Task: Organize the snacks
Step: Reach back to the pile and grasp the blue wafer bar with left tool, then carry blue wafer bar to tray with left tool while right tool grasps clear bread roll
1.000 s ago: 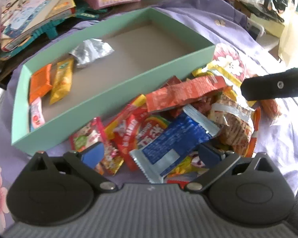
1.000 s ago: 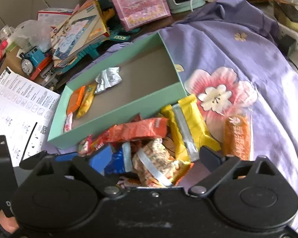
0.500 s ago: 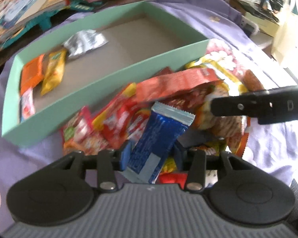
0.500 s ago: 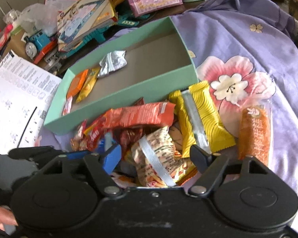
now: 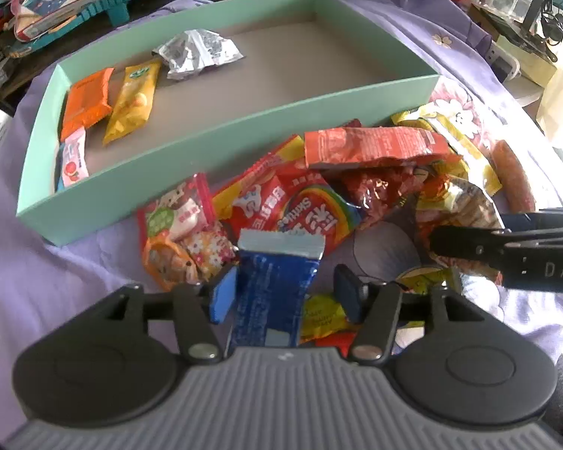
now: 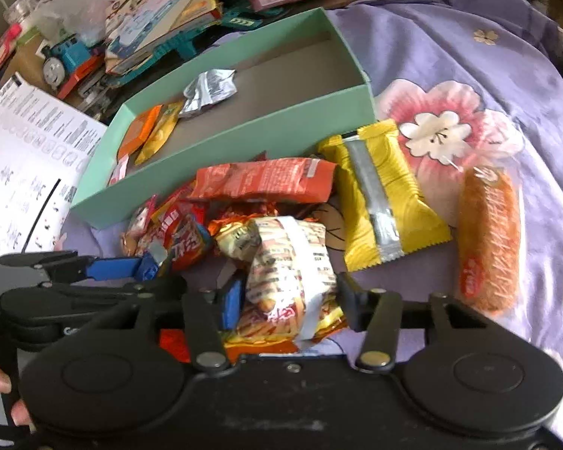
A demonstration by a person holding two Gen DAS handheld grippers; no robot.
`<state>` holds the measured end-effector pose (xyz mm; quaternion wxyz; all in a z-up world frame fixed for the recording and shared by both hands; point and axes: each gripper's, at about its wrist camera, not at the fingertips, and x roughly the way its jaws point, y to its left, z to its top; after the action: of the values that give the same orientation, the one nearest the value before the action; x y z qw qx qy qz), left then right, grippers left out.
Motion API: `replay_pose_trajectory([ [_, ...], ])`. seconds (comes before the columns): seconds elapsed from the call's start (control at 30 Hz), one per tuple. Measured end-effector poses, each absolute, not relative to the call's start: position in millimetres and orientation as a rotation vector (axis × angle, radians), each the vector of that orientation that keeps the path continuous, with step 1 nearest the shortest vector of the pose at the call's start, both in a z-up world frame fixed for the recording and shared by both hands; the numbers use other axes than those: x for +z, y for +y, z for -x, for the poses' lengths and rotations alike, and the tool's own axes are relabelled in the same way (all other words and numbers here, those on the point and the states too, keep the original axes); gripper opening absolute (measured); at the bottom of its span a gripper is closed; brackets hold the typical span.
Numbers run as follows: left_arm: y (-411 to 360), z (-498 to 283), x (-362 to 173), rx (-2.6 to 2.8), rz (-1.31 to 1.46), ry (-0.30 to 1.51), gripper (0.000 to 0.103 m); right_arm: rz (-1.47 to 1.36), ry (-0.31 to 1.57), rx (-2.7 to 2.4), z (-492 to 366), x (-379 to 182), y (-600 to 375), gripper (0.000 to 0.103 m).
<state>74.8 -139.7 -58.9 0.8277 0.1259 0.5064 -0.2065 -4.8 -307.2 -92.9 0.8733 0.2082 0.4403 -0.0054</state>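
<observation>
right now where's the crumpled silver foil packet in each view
Left wrist view: the crumpled silver foil packet lies upper left of centre, inside the shallow mint-green cardboard box, right of the yellow packet there.
Right wrist view: the same packet sits upper left of centre, in the box's middle.
Shared landmark: the long orange-red wrapper atop the pile by the box's near wall.

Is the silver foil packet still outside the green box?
No. The silver foil packet lies inside the green box, beside the orange and yellow packets.
</observation>
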Motion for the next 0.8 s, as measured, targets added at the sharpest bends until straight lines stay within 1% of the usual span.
replay_pose_trajectory([
  [0.03,-137.5,-73.8,-57.4,-0.438,-0.261,1.074,0.065,-0.449,0.923,-0.011,5.9,-93.2,-308.9,0.051],
  [0.1,-131.4,-70.6,-54.2,-0.438,-0.256,1.067,0.067,-0.458,0.925,-0.017,8.7,-93.9,-310.9,0.051],
  [0.23,-118.3,-63.2,-53.7,-0.438,-0.249,1.070,0.075,-0.466,0.906,-0.018,16.3,-89.8,-309.4,0.050],
  [0.37,-104.9,-60.3,-54.7,-0.429,-0.195,1.086,0.077,-0.472,0.888,-0.018,21.6,-82.9,-310.0,0.050],
  [0.6,-88.6,-58.3,-47.0,-0.376,-0.139,1.061,0.076,-0.474,0.867,-0.041,32.3,-74.8,-312.6,0.050],
  [0.7,-89.0,-66.5,-51.9,-0.332,-0.130,1.077,0.069,-0.471,0.862,-0.043,34.2,-73.5,-310.5,0.050],
  [0.77,-95.6,-66.2,-60.4,-0.337,-0.176,1.084,0.067,-0.469,0.860,-0.040,34.5,-72.4,-307.6,0.050],
  [0.8,-101.0,-63.7,-65.4,-0.344,-0.211,1.095,0.061,-0.465,0.859,-0.039,34.3,-71.9,-306.9,0.050],
])
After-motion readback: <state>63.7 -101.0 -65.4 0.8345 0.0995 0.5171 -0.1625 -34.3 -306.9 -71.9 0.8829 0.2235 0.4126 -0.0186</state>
